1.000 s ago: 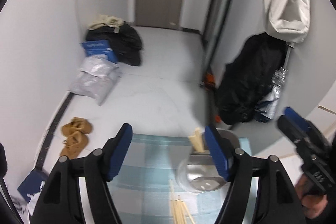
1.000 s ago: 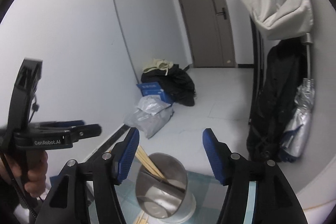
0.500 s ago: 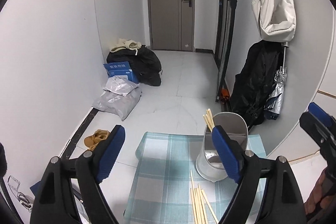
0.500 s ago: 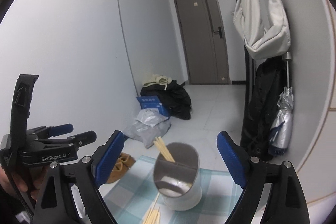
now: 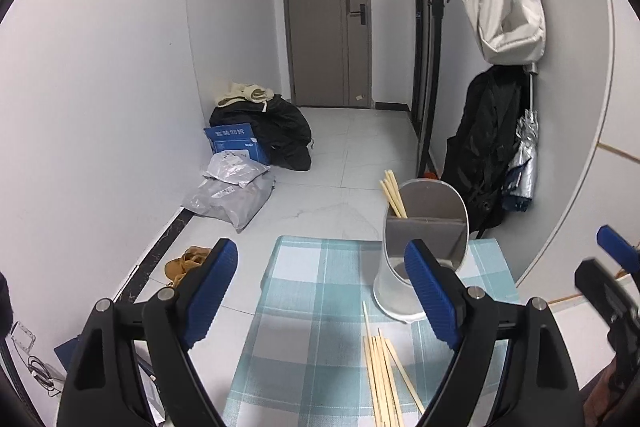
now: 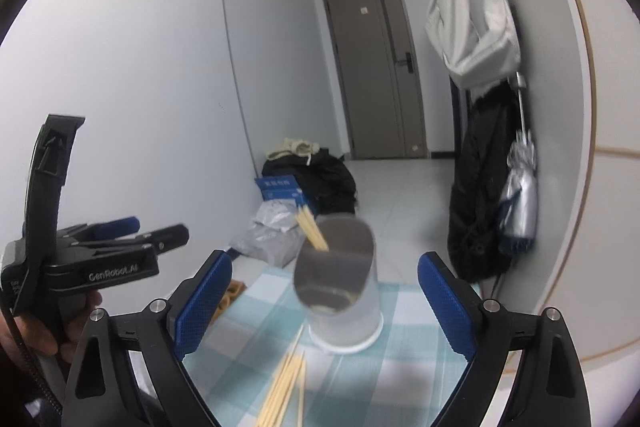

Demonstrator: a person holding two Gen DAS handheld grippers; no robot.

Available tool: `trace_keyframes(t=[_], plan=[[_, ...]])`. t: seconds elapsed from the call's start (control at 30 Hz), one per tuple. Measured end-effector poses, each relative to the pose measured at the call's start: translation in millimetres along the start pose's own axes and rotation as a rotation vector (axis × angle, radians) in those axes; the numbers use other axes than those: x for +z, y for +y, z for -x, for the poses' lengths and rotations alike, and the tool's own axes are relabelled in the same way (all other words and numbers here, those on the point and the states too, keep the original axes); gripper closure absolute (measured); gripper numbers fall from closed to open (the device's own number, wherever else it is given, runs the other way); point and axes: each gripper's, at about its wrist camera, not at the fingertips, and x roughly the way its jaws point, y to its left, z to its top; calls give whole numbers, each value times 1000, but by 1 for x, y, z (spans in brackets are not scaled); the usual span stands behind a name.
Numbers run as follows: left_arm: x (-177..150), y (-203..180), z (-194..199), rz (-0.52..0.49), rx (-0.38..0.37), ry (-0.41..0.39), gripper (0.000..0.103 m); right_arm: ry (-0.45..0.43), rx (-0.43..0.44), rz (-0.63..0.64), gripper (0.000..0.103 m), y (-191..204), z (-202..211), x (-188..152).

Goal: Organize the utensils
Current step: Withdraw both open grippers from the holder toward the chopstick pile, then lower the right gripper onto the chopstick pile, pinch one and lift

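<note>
Teal-white plaid cloth [image 5: 320, 327], pale wood chopsticks [image 5: 382, 379], blue claw pads [image 5: 430, 293]

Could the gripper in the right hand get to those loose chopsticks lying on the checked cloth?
Probably yes. The right gripper is open and empty, and the loose chopsticks lie bare on the checked cloth just below it. Only the holder stands close behind them.

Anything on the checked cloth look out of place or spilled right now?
Nothing is spilled or damaged. The holder stands upright with a few chopsticks leaning in it; a loose bundle of chopsticks lies flat on the checked cloth in front of it, not yet put away.
</note>
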Motion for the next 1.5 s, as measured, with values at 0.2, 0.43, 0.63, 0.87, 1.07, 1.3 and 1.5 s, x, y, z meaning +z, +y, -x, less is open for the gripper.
trace_keyframes(t=[0.2,0.43,0.63,0.87,1.07,1.3,1.5], plan=[[-25,2,-14,46,-51,58,21,87,-29,1,8,-4,-6,-30],[-63,14,-47,118,-67,160,21,250,-55,-24,8,-11,-30,-65],[-76,28,-63,154,-71,230,21,398,-50,-9,8,-8,-62,-97],[-75,48,-61,199,-81,240,21,525,-36,36,10,2,-102,-114],[-75,71,-70,286,-109,288,21,574,25,58,18,13,-139,-123],[-73,76,-67,268,-88,270,21,662,-13,191,45,30,-173,-138],[-73,85,-69,296,-101,286,21,722,-21,219,59,29,-184,-147]])
